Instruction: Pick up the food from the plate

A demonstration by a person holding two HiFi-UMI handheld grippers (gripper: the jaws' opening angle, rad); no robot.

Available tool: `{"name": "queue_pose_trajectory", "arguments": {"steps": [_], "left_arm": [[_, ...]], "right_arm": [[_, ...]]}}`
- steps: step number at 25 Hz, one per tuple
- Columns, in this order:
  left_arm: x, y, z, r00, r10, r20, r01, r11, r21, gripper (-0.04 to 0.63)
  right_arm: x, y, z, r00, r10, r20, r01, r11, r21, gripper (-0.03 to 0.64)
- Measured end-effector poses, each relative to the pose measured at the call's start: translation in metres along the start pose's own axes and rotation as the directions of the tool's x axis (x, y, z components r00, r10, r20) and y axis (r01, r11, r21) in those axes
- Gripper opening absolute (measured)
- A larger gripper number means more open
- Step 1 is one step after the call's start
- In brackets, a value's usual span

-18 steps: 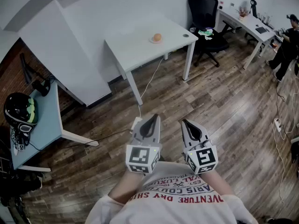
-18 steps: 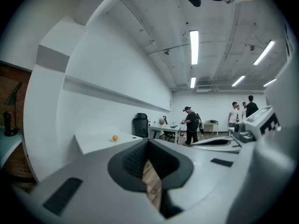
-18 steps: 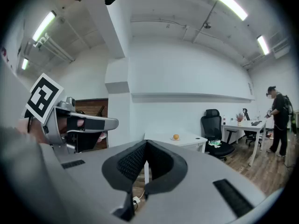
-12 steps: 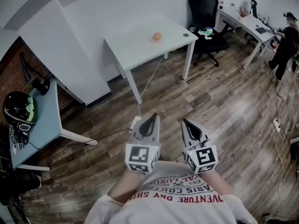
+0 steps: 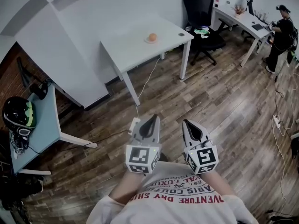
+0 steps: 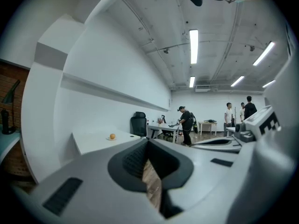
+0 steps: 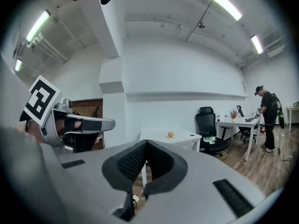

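Observation:
A small orange food item (image 5: 152, 37) rests on a plate (image 5: 147, 41) on the white table (image 5: 135, 48) far ahead by the wall. It also shows as a small orange food item (image 6: 112, 136) in the left gripper view and as an orange dot (image 7: 171, 134) in the right gripper view. Both grippers are held close to my chest, side by side, far from the table. My left gripper (image 5: 152, 119) is shut with nothing between its jaws. My right gripper (image 5: 186, 122) is shut and empty too.
A black office chair (image 5: 202, 13) stands right of the table. A second white desk (image 5: 238, 17) and a standing person (image 5: 280, 29) are at the far right. A light blue table (image 5: 39, 125) with a black helmet (image 5: 18, 113) is at the left. A cable (image 5: 145, 85) trails over the wooden floor.
The head view has shifted slightly; the table and food sit a little further left and higher in the picture. Both grippers keep their place in front of me. The person at right has moved.

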State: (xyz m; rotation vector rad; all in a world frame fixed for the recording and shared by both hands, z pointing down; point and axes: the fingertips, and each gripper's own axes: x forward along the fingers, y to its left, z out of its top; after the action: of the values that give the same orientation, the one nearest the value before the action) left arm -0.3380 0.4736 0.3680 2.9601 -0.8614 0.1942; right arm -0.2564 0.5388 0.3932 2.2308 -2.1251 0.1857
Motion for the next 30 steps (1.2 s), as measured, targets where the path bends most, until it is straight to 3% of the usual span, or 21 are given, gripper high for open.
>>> {"name": "queue_pose_trajectory", "arguments": {"steps": [9, 15, 30], "left_arm": [[0.019, -0.005, -0.011, 0.999, -0.017, -0.04, 0.017, 1.0, -0.008, 0.008], [0.057, 0.006, -0.012, 0.998, -0.044, -0.051, 0.043, 0.999, -0.012, 0.008], [0.22, 0.129, 0.014, 0.991, -0.089, -0.097, 0.082, 0.994, -0.076, 0.008]], "right_arm": [[0.001, -0.019, -0.018, 0.999, -0.014, -0.039, 0.016, 0.999, 0.043, 0.003], [0.032, -0.042, -0.016, 0.998, -0.039, -0.04, 0.04, 0.998, 0.047, 0.003], [0.208, -0.11, 0.016, 0.986, -0.119, -0.118, 0.125, 0.991, 0.038, 0.004]]}}
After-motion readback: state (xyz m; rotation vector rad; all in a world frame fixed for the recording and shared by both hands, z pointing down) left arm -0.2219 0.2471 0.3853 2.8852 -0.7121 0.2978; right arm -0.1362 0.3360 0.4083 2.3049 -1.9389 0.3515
